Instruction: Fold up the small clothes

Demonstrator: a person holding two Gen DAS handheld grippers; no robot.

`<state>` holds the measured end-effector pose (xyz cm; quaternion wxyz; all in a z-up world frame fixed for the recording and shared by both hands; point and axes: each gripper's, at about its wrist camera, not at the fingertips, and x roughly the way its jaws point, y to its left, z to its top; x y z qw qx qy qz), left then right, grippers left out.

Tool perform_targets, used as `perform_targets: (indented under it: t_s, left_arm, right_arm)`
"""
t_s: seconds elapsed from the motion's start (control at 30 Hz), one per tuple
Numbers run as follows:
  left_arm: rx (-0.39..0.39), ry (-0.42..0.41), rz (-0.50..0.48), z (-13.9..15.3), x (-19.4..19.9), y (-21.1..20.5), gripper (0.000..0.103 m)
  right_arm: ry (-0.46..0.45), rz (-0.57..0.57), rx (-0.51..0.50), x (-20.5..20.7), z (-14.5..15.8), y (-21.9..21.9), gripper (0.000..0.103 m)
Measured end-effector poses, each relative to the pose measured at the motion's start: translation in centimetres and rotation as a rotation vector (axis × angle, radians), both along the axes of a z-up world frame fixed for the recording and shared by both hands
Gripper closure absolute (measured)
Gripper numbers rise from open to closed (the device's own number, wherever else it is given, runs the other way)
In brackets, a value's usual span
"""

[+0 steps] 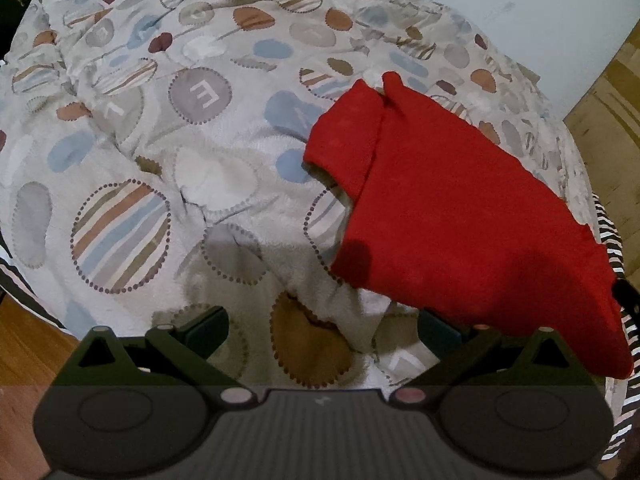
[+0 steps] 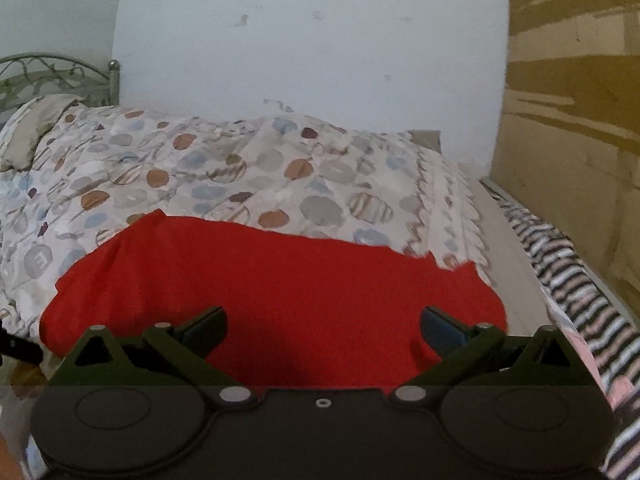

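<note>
The red garment lies directly under the spread, empty right gripper (the nearer one), its long axis across the fingers, right of the released left gripper.

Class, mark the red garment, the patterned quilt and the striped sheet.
red garment (image 1: 460,216), left wrist view, middle of its body.
patterned quilt (image 1: 208,96), left wrist view, grey circle bearing a letter.
striped sheet (image 2: 580,276), right wrist view, exposed strip at the bed's edge.

I see a circle-patterned duvet on the bed, a metal headboard at ten o'clock, striped sheet at three.
</note>
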<state>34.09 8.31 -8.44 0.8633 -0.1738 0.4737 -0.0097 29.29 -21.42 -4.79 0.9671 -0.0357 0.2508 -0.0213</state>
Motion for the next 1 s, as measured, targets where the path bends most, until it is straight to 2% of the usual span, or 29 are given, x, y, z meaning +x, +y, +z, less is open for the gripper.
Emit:
perform_targets:
  t_s: [0.2, 0.47, 0.53, 0.6, 0.67, 0.73, 0.83, 1.0]
  left_arm:
    - [-0.028, 0.006, 0.008, -0.6, 0.1, 0.3, 0.001]
    - [-0.172, -0.111, 0.046, -0.5, -0.5, 0.9, 0.001]
    - [-0.162, -0.162, 0.057, -0.2, -0.4, 0.8, 0.001]
    - [-0.119, -0.227, 0.046, 0.4, 0.1, 0.5, 0.000]
    - [-0.071, -0.275, 0.027, 0.8, 1.0, 0.2, 0.000]
    - [-0.038, -0.298, 0.017, 0.9, 2.3, -0.1, 0.001]
    - [-0.031, -0.312, -0.002, 0.7, 4.1, -0.4, 0.000]
    - [-0.033, -0.391, 0.003, 0.7, 6.0, -0.1, 0.000]
  right_arm:
    - [0.024, 0.028, -0.032, 2.7, -0.7, 1.0, 0.001]
    - [0.052, 0.020, -0.125, 4.0, -3.9, 1.6, 0.001]
    - [0.068, 0.029, -0.146, 4.0, -5.7, 1.5, 0.001]
    - [0.038, 0.032, -0.083, 3.6, -7.3, 0.7, 0.001]
    - [0.022, 0.031, -0.034, 3.4, -7.7, -0.1, 0.001]
    - [0.021, 0.033, -0.028, 3.3, -7.7, -0.1, 0.000]
    - [0.006, 0.032, -0.028, 3.2, -7.7, -0.3, 0.000]
    - [-0.019, 0.035, -0.010, 2.8, -8.0, -0.7, 0.000]
